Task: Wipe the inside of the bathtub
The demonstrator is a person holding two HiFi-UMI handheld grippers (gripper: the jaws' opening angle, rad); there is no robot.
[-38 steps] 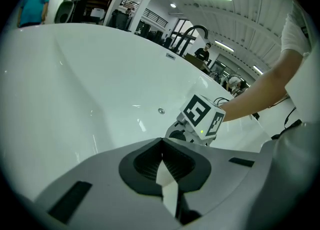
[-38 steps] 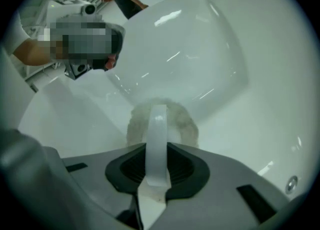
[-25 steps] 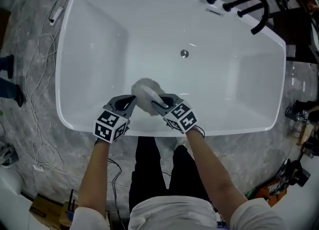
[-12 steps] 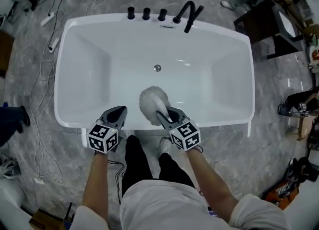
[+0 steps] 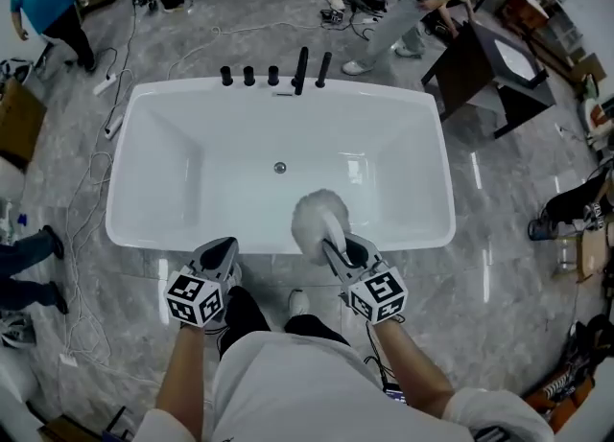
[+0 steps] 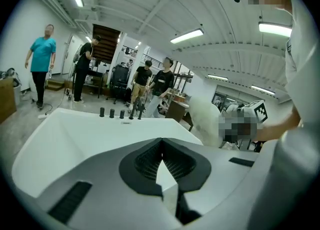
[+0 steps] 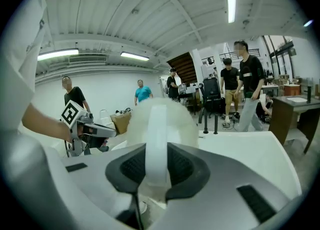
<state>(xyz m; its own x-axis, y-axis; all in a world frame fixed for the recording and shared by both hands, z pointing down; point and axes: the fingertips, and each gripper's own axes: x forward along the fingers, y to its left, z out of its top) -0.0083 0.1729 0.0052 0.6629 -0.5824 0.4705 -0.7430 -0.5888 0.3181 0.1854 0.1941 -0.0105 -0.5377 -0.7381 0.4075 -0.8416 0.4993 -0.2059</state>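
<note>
Brush aloft above the near side of the bathtub: my right gripper clamps its white handle, fluffy head pointing far. My left gripper hangs to its left, jaws pressed together on nothing. I judge the wipe not in contact here; next, the head must drop to the tub's inside and sweep.

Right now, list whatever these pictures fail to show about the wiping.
- Contact between the fluffy duster and the bathtub: the head view looks straight down, and in the right gripper view the duster's head blocks the tub below it.
- Handle's end: buried in the right gripper.
- Dirt or wetness in the bathtub: too faint, all views.
- Whether the drain is plugged: too small, head view.
</note>
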